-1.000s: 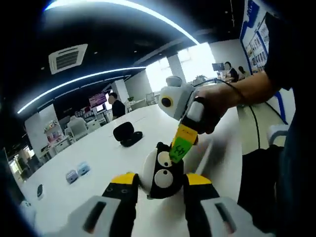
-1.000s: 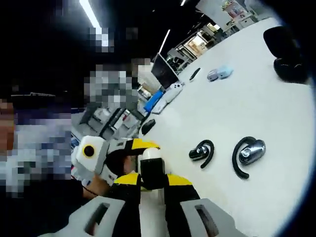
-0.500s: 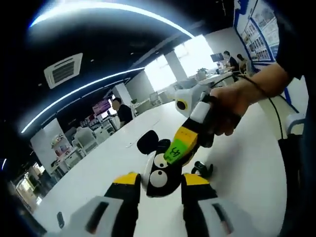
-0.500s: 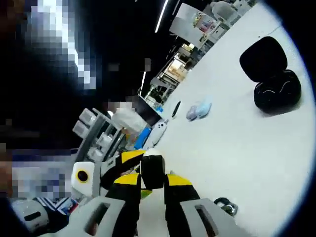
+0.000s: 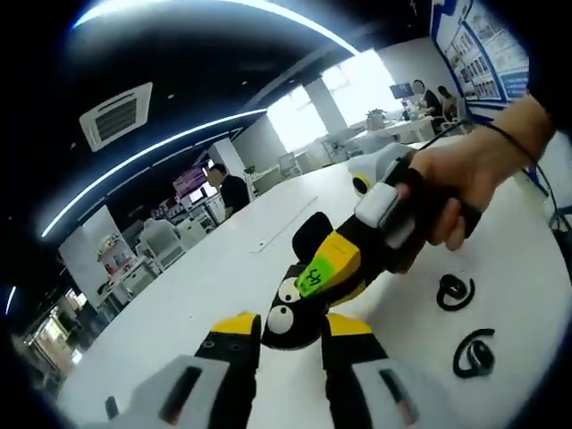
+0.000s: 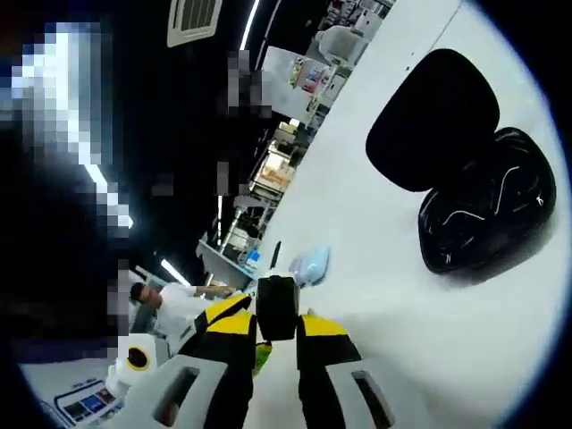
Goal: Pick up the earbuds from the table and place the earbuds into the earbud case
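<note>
White table [image 6: 375, 268] carries the open earbud case [image 6: 474, 188]; both tools [image 5: 290, 326] [image 6: 275, 323] pinch one black-and-white object [image 5: 290, 317].

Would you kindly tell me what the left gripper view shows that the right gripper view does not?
Left gripper view: two black earbuds lying apart on the table, and a person's hand. Right gripper view: the open earbud case and a small blue item. Both: the white table and a black-and-white object between that view's jaws.
</note>
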`<state>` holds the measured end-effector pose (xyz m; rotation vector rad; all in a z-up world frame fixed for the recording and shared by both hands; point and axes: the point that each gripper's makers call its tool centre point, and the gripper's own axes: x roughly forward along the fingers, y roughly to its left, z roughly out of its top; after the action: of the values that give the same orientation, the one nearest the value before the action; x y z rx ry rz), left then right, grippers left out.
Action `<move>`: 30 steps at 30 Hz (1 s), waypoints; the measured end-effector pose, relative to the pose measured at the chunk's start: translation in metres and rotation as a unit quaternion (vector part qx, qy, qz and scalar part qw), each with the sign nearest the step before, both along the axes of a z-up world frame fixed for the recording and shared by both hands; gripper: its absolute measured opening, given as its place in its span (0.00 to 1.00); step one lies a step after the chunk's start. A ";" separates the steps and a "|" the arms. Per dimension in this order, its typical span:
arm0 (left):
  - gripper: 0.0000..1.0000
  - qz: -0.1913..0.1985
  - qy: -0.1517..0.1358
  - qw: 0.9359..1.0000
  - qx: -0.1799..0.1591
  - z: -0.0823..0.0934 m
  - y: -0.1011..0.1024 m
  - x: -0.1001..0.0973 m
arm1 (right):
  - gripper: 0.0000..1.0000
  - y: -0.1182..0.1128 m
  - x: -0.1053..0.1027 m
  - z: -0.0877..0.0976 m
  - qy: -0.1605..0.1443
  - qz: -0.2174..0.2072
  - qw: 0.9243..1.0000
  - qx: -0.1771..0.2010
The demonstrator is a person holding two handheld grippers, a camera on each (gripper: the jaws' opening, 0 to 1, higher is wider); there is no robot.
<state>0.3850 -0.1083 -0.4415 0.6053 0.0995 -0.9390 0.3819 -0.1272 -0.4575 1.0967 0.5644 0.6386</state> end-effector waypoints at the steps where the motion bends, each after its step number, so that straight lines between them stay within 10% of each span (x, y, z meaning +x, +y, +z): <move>1: 0.29 0.004 0.002 1.000 -0.002 -0.002 0.000 0.007 | 0.15 0.000 0.005 -0.003 0.010 -0.006 1.000 0.001; 10: 0.29 0.014 0.033 0.999 0.005 -0.033 -0.011 0.050 | 0.15 -0.005 0.037 -0.034 0.061 -0.071 0.995 -0.018; 30: 0.28 0.001 0.032 0.999 0.016 -0.035 -0.011 0.034 | 0.13 -0.013 0.023 -0.037 0.093 -0.135 0.986 0.021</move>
<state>0.4194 -0.1193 -0.4769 0.6039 0.1720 -0.9557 0.4048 -0.1398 -0.4947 1.2549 0.5512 0.3155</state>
